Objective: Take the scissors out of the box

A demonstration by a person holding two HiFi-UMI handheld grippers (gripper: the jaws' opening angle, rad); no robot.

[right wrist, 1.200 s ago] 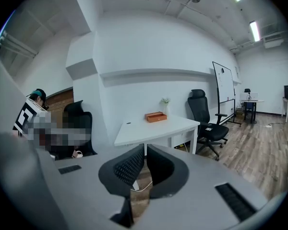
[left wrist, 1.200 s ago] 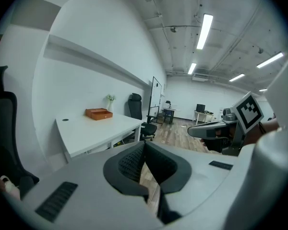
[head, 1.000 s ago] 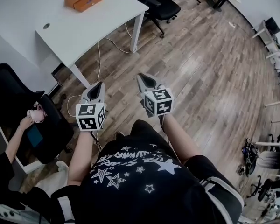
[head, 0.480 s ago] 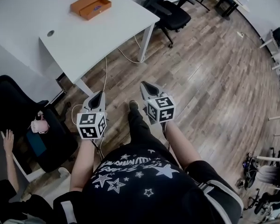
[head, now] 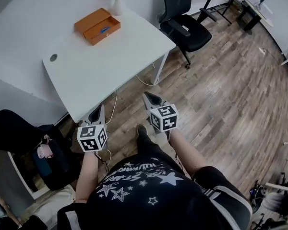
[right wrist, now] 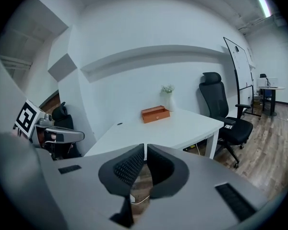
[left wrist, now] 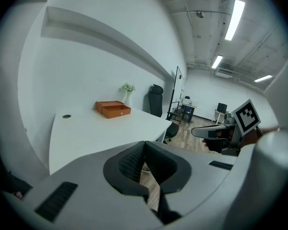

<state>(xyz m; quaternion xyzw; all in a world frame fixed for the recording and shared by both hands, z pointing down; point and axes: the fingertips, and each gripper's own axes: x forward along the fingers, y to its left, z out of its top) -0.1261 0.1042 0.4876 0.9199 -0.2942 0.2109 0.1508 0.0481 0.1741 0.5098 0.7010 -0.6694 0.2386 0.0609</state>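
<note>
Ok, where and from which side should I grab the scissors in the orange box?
Come straight down from above: the orange box lies flat on the white table, open part up, and its walls block a side approach. Pinch the blue piece showing inside, likely the scissors' handle; its pose is too small to tell.

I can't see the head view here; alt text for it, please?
From above, a person holds the left gripper and right gripper over wood floor beside a white table; an orange box sits at its far side near a vase.
</note>
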